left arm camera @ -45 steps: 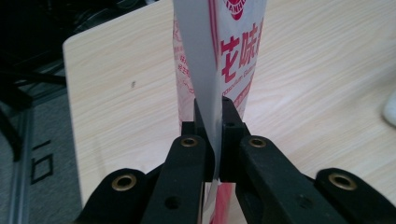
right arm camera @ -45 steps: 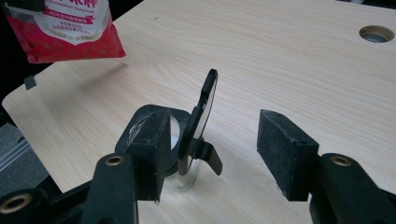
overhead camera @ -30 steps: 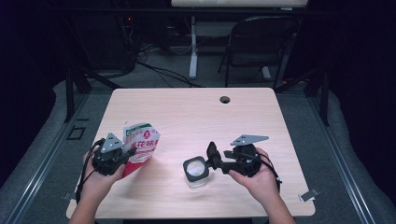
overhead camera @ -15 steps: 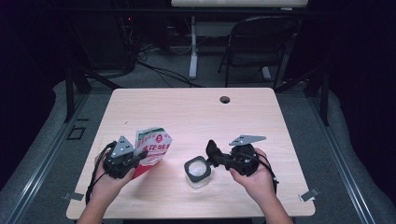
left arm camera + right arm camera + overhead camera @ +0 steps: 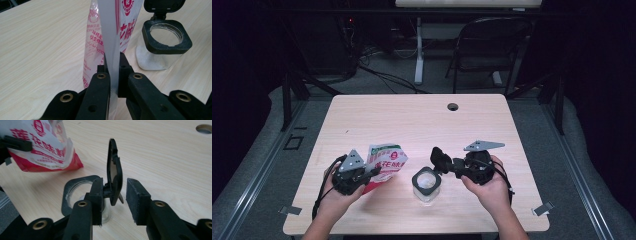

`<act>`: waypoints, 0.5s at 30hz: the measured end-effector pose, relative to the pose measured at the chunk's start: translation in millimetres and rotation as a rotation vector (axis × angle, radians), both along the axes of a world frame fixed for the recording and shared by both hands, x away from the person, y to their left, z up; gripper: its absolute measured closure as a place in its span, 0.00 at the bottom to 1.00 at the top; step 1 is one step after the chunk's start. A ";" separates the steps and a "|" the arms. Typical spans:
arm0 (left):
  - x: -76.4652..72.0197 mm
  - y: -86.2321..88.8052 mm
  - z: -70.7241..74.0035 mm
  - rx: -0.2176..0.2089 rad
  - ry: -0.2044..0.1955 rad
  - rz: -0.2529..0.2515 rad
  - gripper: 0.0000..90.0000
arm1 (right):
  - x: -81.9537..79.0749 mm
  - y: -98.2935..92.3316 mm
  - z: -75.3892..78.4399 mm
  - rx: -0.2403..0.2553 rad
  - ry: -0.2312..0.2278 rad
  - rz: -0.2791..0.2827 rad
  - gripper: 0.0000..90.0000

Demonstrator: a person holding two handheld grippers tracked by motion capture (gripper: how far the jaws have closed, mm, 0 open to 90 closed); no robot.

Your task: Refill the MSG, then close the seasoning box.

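A red and white seasoning bag (image 5: pixel 387 161) hangs from my left gripper (image 5: pixel 373 172), tilted toward the jar. In the left gripper view my left gripper (image 5: pixel 113 65) is shut on the bag's flat white edge strip (image 5: pixel 108 30). To its right a clear square jar (image 5: pixel 427 186) with a black rim stands on the table, white powder in its bottom (image 5: pixel 152 62). Its flip lid (image 5: pixel 114 170) stands upright between the jaws of my right gripper (image 5: pixel 116 188). Those jaws have just been opening; the right pad (image 5: pixel 136 195) is clear of the lid.
The light wooden table (image 5: pixel 412 117) has a round cable hole (image 5: pixel 453 106) near its far edge. A folding chair (image 5: pixel 492 45) and cables lie on the floor beyond. Both hands work close to the table's front edge.
My left gripper has carried the bag to the right, closer to the jar, and tilted it over. The right gripper and the jar have stayed in place.
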State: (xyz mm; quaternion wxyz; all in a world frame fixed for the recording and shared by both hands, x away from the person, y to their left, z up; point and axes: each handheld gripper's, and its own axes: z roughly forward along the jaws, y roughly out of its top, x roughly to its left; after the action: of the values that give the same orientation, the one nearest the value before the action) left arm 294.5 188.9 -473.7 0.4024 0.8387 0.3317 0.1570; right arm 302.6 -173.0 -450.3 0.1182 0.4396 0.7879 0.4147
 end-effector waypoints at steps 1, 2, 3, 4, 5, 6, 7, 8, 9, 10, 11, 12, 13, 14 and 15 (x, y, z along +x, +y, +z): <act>-0.3 0.6 -0.1 -0.003 0.003 0.002 1.00 | -1.4 -0.2 2.6 0.002 -0.007 0.006 0.73; -1.3 0.6 0.1 -0.002 0.005 0.010 1.00 | -4.2 -0.1 7.2 -0.002 -0.022 0.009 0.73; -1.8 0.1 0.2 0.005 0.002 0.013 1.00 | -6.8 1.3 10.4 0.006 -0.039 0.006 0.73; -2.3 -1.1 0.3 0.013 0.001 0.015 1.00 | -9.6 2.7 13.9 -0.002 -0.053 0.004 0.73; -2.1 -1.8 -0.1 0.006 0.010 0.011 1.00 | -14.3 7.2 18.8 -0.011 -0.078 0.009 0.73; -1.8 -2.4 -0.8 -0.001 0.015 0.014 1.00 | -14.3 7.2 18.8 -0.011 -0.078 0.009 0.73; -2.1 -2.7 -1.4 -0.004 0.022 0.010 1.00 | -16.2 10.1 20.5 -0.015 -0.086 0.021 0.72; -3.0 -2.9 -2.5 -0.004 0.020 0.009 1.00 | -17.9 13.4 21.4 -0.015 -0.091 0.033 0.72; -4.2 -2.6 -3.2 -0.002 0.020 0.008 1.00 | -19.2 17.1 21.5 -0.013 -0.097 0.050 0.72; -6.1 -1.6 -5.2 -0.004 0.023 0.005 1.00 | -20.0 19.9 21.6 -0.014 -0.097 0.064 0.72; -7.5 -0.9 -7.4 -0.006 0.024 0.005 1.00 | -20.9 24.1 21.0 -0.012 -0.089 0.087 0.72; -8.7 0.2 -9.2 -0.009 0.030 0.002 1.00 | -21.0 27.6 19.9 -0.007 -0.081 0.104 0.72; -9.8 1.8 -10.7 -0.017 0.038 0.001 1.00 | -20.7 31.3 18.8 -0.003 -0.069 0.121 0.72; -10.4 3.5 -12.1 -0.022 0.041 0.004 1.00 | -19.7 35.1 17.4 -0.005 -0.054 0.142 0.73; -10.7 5.1 -13.5 -0.030 0.044 0.000 1.00 | -18.8 39.1 16.4 -0.011 -0.042 0.157 0.73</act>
State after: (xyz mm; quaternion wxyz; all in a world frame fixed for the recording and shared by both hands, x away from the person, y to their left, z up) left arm 283.8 194.1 -487.1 0.4076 0.8357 0.3429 0.1338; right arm 283.8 -134.0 -433.9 0.1042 0.3673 0.8194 0.4276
